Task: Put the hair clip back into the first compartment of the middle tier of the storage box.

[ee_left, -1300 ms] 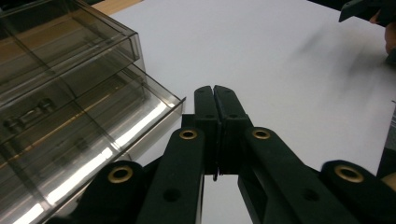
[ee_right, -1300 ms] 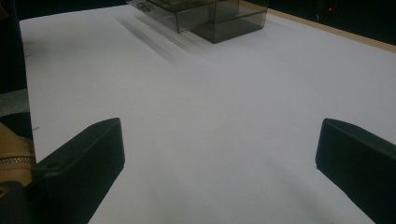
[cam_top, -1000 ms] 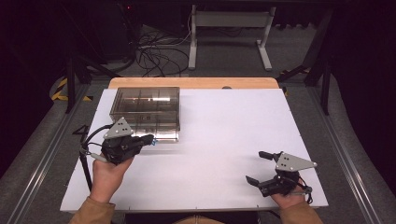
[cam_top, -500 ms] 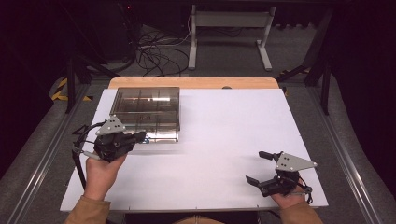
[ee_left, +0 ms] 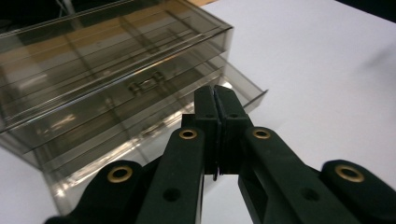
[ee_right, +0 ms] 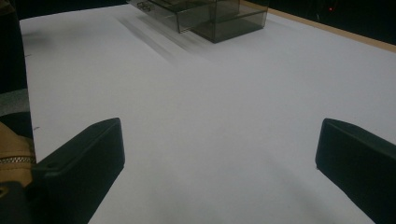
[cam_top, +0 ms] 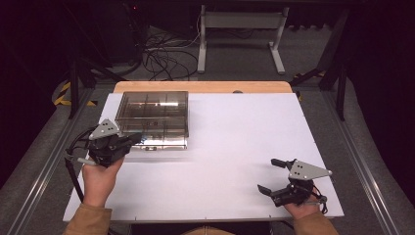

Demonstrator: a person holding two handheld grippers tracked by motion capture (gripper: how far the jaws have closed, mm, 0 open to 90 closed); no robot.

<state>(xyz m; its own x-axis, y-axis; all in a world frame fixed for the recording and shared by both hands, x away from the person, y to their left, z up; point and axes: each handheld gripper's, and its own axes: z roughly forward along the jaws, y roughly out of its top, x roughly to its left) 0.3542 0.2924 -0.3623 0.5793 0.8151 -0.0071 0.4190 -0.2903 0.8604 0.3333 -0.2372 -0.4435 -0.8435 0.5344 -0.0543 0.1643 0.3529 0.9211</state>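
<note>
Left fingers (ee_left: 216, 100) closed, drawer (ee_left: 154, 126) ajar

Smoky clear drawer box (cam_top: 152, 117), white table (cam_top: 235, 147) w/ tan edge, black tools w/ brass rivets, grey plates

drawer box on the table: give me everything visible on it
The drawer box is smoky clear plastic with inner dividers, sitting flat at the white table's far left. Its lower drawer is pulled partly out toward the person; the upper drawer's handle shows. The left gripper, jaws closed, is at the open drawer's front; contact unclear.

Overhead forward-down; gripper cameras — tabletop-close
</note>
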